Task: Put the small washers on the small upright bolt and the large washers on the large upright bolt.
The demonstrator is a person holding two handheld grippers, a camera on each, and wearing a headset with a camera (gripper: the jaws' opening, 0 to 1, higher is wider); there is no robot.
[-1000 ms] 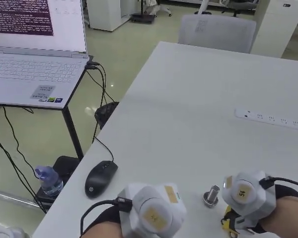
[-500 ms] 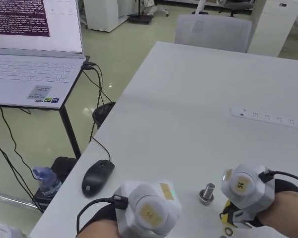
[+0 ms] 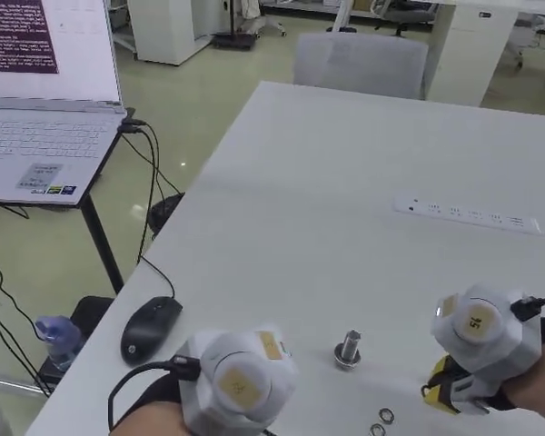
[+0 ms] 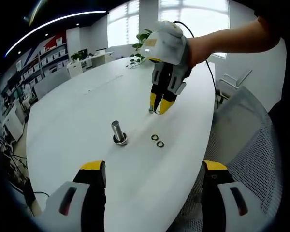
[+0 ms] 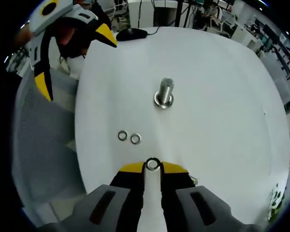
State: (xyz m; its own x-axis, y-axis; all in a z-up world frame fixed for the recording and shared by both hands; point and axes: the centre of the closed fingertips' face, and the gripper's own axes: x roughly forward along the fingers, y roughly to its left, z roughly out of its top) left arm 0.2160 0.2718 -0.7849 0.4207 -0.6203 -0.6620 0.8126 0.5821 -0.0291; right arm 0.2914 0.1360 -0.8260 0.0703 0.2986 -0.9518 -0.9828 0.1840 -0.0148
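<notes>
Washer (image 5: 153,164) held at the very tips of the right claw (image 5: 153,170), which is pressed together on it and hangs low over the white worktop (image 3: 345,182), pointing towards an upright bolt (image 5: 164,93) that stands near, straight ahead. Gripping the ring by its edge leaves the hole free, likely so it can be lowered over the bolt's threaded shaft. Two more washers (image 5: 122,136) lie flat, side by side, on the worktop between the claw and the bolt, a little off to one side, ready to be picked up in turn. The left claw (image 4: 153,169) is spread wide and holds nothing. It hovers by the worktop's near edge, probably to keep out of the way. Whether this bolt is the large one or the small one cannot be told.
</notes>
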